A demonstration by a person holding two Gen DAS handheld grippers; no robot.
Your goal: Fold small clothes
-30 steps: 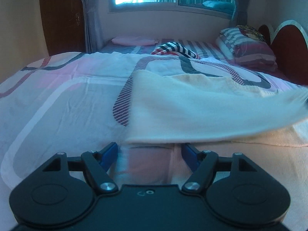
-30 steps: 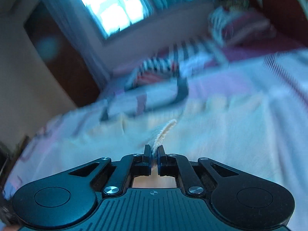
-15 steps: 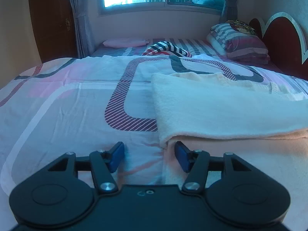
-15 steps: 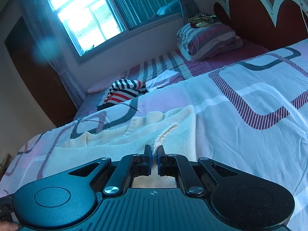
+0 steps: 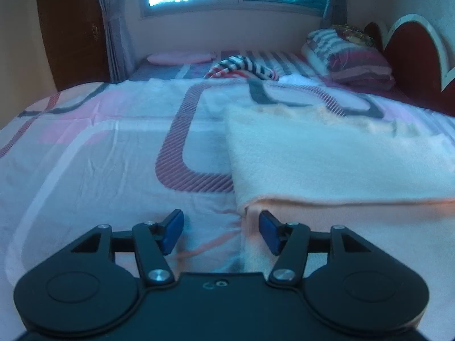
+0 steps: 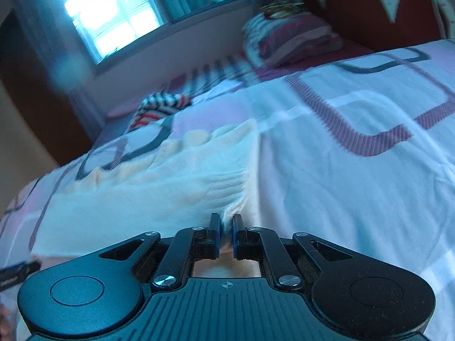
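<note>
1. The cream garment (image 5: 327, 156) lay folded on the bedspread (image 5: 85, 170), its fold edge running crosswise just ahead.
2. The left gripper (image 5: 220, 231) stood spread, nearest its corner.
3. The right gripper (image 6: 226, 234) pinched the hem.

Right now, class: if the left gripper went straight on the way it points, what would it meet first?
Probably the near left corner of the folded cream cloth. The left gripper is open and low over the bedsheet, with the folded edge just ahead between its fingers. Depth is hard to judge, so it might skim the sheet first.
</note>
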